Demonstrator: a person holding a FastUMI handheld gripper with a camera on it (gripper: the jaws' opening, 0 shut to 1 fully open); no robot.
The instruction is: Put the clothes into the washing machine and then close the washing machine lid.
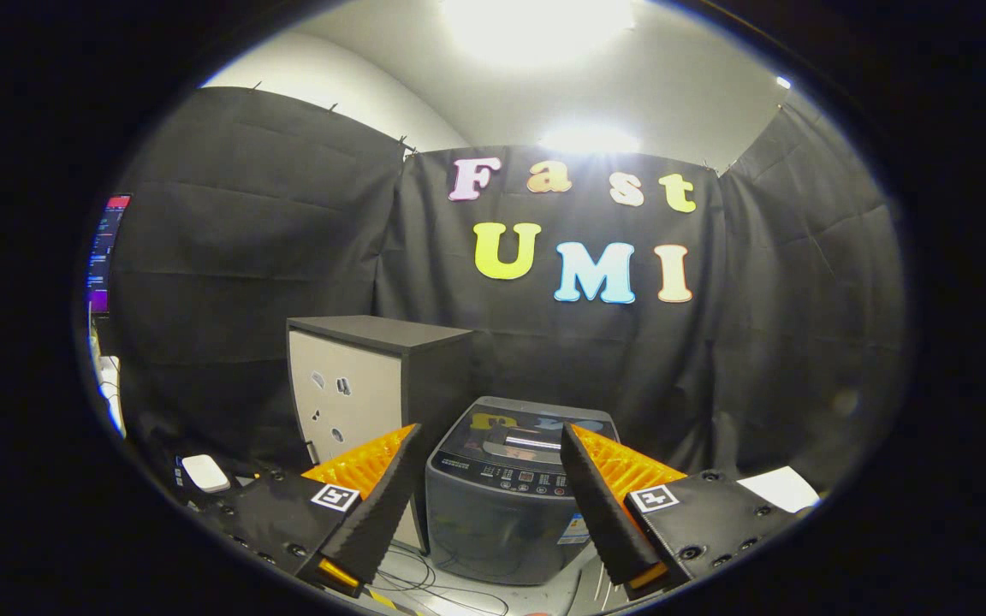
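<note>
My gripper spread wide and empty, washing machine ahead between its fingers, lid down, cabinet beside it.

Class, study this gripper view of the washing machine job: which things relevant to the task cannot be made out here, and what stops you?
- Washing machine: whether clothes are in the drum; its lid appears down, and glare sits on the glass.
- Its front corners: covered by the open gripper fingers.
- Control panel: markings too small.
- Cabinet beside it: its lower front hidden by the left finger.
</note>
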